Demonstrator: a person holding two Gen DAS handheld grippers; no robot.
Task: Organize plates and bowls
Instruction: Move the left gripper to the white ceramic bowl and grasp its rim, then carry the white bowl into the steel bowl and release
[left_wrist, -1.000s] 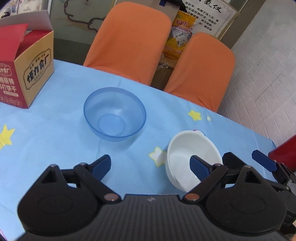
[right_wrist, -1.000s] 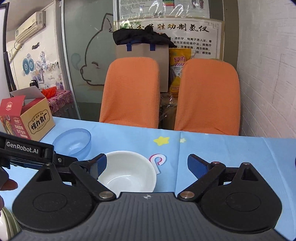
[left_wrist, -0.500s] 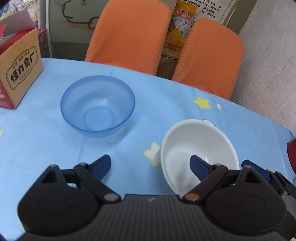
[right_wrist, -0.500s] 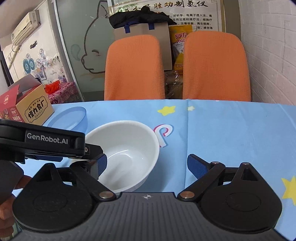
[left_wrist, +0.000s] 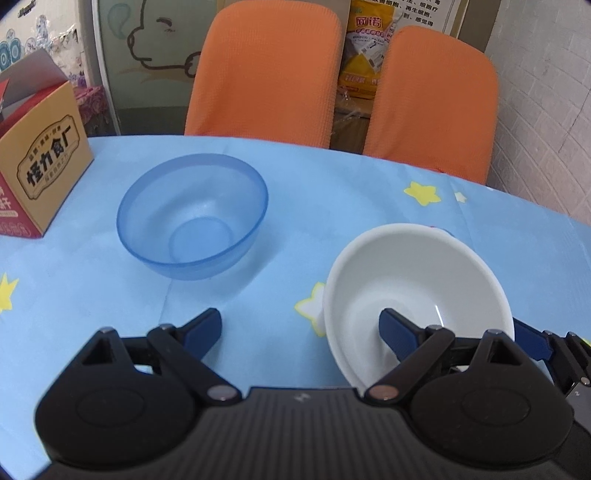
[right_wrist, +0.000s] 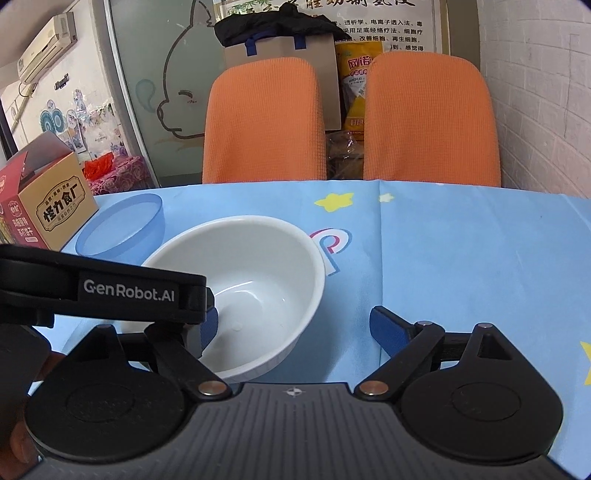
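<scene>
The white bowl (right_wrist: 243, 288) sits on the blue tabletop (right_wrist: 461, 258), just beside the see-through blue bowl (left_wrist: 192, 221). Both tongs are spread wide and hold nothing. The right tongs (right_wrist: 291, 328) have one finger inside the white bowl. I think the way to do it well is to pinch the rim gently, lift straight up, then lower it slowly into the blue bowl. The left tongs (left_wrist: 301, 328) should keep clear.

- Both views bright, even indoor light, no harsh glare.
- Soft shadow under the blue bowl (left_wrist: 192, 221); small highlights inside the white bowl (right_wrist: 243, 291).
- Fisheye bends edges, corners go dark.
- Slight softness in the background; foreground sharp.
</scene>
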